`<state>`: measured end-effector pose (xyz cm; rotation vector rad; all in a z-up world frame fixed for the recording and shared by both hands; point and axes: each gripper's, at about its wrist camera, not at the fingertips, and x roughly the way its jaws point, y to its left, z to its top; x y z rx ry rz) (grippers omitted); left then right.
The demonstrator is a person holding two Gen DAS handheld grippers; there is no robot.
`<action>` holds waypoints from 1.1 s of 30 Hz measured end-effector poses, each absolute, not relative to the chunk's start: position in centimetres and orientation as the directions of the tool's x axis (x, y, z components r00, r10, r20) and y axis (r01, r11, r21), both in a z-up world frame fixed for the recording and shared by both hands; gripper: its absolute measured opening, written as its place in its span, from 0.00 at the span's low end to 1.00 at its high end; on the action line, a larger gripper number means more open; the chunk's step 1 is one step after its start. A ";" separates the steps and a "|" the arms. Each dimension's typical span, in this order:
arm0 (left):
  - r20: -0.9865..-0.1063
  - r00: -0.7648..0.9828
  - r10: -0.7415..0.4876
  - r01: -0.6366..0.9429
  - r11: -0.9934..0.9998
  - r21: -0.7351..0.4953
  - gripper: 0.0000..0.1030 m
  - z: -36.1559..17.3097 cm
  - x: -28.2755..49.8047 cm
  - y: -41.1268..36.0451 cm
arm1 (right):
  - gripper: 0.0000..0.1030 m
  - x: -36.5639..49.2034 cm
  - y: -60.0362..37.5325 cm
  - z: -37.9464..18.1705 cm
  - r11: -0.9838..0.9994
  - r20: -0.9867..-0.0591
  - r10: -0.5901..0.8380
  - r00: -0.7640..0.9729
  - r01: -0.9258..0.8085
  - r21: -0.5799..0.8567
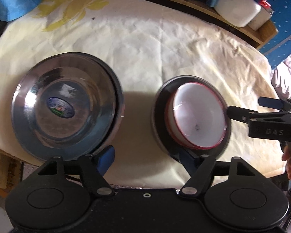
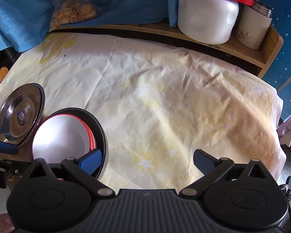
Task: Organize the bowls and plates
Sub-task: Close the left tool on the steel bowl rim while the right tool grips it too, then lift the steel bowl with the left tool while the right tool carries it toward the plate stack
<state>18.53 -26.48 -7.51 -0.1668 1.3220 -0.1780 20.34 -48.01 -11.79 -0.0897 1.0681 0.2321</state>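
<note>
On the pale cloth, a shiny steel plate (image 1: 67, 104) with a sticker in its middle lies to the left. To the right, a white bowl (image 1: 199, 114) with a red rim sits nested in a dark steel bowl (image 1: 161, 104). My left gripper (image 1: 146, 159) is open over the bare cloth between the two, one blue pad by the plate's edge and the other by the dark bowl's edge. My right gripper (image 2: 148, 162) is open wide. Its left pad (image 2: 91, 162) hangs just inside the dark bowl's rim (image 2: 103, 136), beside the white bowl (image 2: 64, 136). The steel plate (image 2: 19, 116) lies beyond.
A wooden shelf (image 2: 261, 58) runs along the back with a white jug (image 2: 207, 15), a pale jar (image 2: 252, 29) and a bag of yellow snacks (image 2: 73, 13). Blue cloth hangs behind. The table's right edge (image 2: 279, 116) drops off. A hand (image 1: 289, 163) shows at right.
</note>
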 end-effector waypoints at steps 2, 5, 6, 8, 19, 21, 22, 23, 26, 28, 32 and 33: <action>-0.943 0.229 -0.243 0.038 0.970 -0.241 0.63 -7.7 18.6 -26.7 | 1.00 20.4 -48.0 -11.8 0.972 -0.876 0.149 0.458 -0.232 0.044; -0.938 0.218 -0.269 0.023 0.962 -0.271 0.55 -8.2 18.8 -26.8 | 1.00 20.5 -47.9 -12.0 0.970 -0.878 0.156 0.453 -0.240 0.049; -0.938 0.218 -0.270 0.019 0.962 -0.272 0.53 -8.3 18.8 -26.8 | 1.00 20.6 -47.8 -12.0 0.968 -0.878 0.158 0.451 -0.245 0.048; -0.938 0.220 -0.268 0.003 0.962 -0.274 0.50 -8.5 19.0 -26.6 | 0.99 20.6 -47.6 -12.0 0.967 -0.880 0.151 0.451 -0.253 0.037; -0.905 0.210 -0.369 -0.023 0.924 -0.382 0.21 -9.1 19.8 -25.9 | 0.67 21.1 -46.2 -12.6 0.944 -0.894 0.196 0.404 -0.325 0.060; -0.905 0.208 -0.370 -0.023 0.924 -0.383 0.21 -9.1 19.9 -25.9 | 0.63 21.3 -46.2 -12.6 0.943 -0.895 0.217 0.390 -0.321 0.088; -0.905 0.208 -0.372 -0.025 0.922 -0.385 0.21 -9.1 19.9 -25.9 | 0.60 21.3 -46.4 -12.7 0.943 -0.895 0.229 0.383 -0.316 0.106; -0.904 0.206 -0.375 -0.028 0.921 -0.389 0.21 -9.2 19.9 -25.8 | 0.58 21.4 -46.4 -12.7 0.942 -0.894 0.241 0.377 -0.311 0.123; -0.900 0.203 -0.385 -0.037 0.916 -0.400 0.20 -9.3 20.0 -25.7 | 0.42 21.5 -46.8 -13.0 0.935 -0.886 0.296 0.358 -0.299 0.192; -0.899 0.200 -0.389 -0.039 0.914 -0.404 0.20 -9.5 20.1 -25.6 | 0.30 21.6 -47.0 -13.1 0.928 -0.878 0.333 0.345 -0.284 0.240; -0.900 0.198 -0.388 -0.033 0.915 -0.402 0.20 -9.5 20.1 -25.6 | 0.18 21.4 -46.9 -13.2 0.921 -0.867 0.363 0.341 -0.274 0.277; -0.900 0.198 -0.388 -0.032 0.915 -0.401 0.20 -9.5 20.1 -25.6 | 0.14 21.4 -46.8 -13.3 0.919 -0.865 0.370 0.338 -0.273 0.286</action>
